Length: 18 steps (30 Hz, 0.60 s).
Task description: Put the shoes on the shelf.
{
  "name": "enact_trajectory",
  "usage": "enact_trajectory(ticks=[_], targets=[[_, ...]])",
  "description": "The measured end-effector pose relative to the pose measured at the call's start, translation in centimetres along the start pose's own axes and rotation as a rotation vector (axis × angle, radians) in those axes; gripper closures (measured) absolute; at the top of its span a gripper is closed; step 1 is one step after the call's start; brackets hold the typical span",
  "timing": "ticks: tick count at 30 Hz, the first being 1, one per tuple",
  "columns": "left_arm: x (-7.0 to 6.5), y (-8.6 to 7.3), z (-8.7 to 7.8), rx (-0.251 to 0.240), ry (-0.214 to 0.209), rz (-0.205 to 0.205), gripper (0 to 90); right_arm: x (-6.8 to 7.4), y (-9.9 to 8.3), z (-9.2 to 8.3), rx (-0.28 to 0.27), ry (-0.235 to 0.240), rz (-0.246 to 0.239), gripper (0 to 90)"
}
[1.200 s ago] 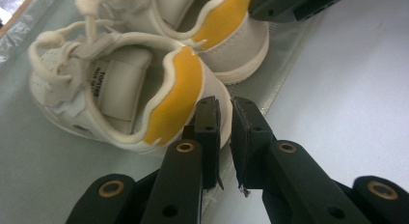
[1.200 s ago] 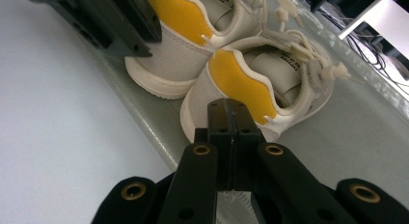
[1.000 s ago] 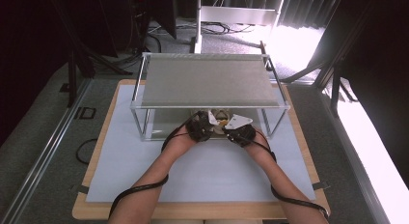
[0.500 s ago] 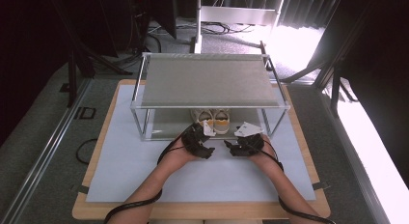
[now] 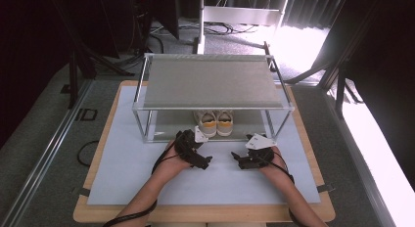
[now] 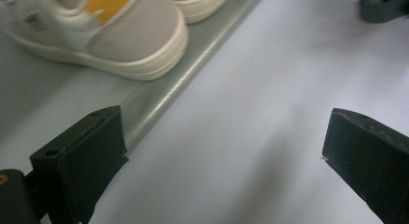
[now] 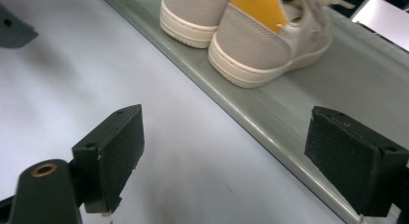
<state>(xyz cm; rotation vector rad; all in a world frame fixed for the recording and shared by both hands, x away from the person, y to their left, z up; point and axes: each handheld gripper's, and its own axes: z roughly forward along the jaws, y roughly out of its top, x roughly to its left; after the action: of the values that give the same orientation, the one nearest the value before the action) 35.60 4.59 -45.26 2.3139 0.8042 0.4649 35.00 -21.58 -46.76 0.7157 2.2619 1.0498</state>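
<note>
A pair of beige sneakers (image 5: 214, 123) with yellow heel tabs stands side by side on the lower shelf of a metal rack (image 5: 212, 81), heels toward me. In the left gripper view one sneaker (image 6: 120, 35) sits at the upper left on the shelf floor. Both sneakers (image 7: 255, 35) appear at the top of the right gripper view. My left gripper (image 5: 202, 162) (image 6: 224, 154) is open over the white mat, just in front of the rack, holding nothing. My right gripper (image 5: 237, 158) (image 7: 234, 156) is open too, a little to the right, facing the left one.
The rack's grey top shelf (image 5: 210, 82) overhangs the sneakers. Its lower shelf edge (image 7: 251, 118) runs just ahead of both grippers. A white mat (image 5: 122, 178) covers the wooden table (image 5: 83, 215). Dark floor and cables lie beyond the table.
Both grippers have drawn back from the rack's lower shelf toward me and moved apart. The sneakers stay on the shelf, now uncovered.
</note>
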Motion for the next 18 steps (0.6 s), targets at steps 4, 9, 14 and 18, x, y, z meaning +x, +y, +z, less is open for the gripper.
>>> enact_trajectory(ticks=[4, 9, 14, 18], targets=[[0.3, -1.0, -0.4, -0.019, 0.016, -0.025, 1.3, -0.2, -0.4, -1.1, -0.02, -0.014, 0.029, 13.5], [0.5, -2.2, -1.2, -0.05, 0.035, -0.051, 1.4, -0.6, -1.3, -2.2, -0.028, -0.022, 0.059, 13.5], [0.9, -3.2, -2.1, -0.084, 0.05, -0.076, 1.4, -1.1, -2.4, -3.1, -0.023, -0.037, 0.099, 13.6], [1.3, -4.2, -2.5, -0.093, 0.055, -0.102, 1.4, -1.4, -3.4, -3.7, -0.011, -0.046, 0.121, 13.6]])
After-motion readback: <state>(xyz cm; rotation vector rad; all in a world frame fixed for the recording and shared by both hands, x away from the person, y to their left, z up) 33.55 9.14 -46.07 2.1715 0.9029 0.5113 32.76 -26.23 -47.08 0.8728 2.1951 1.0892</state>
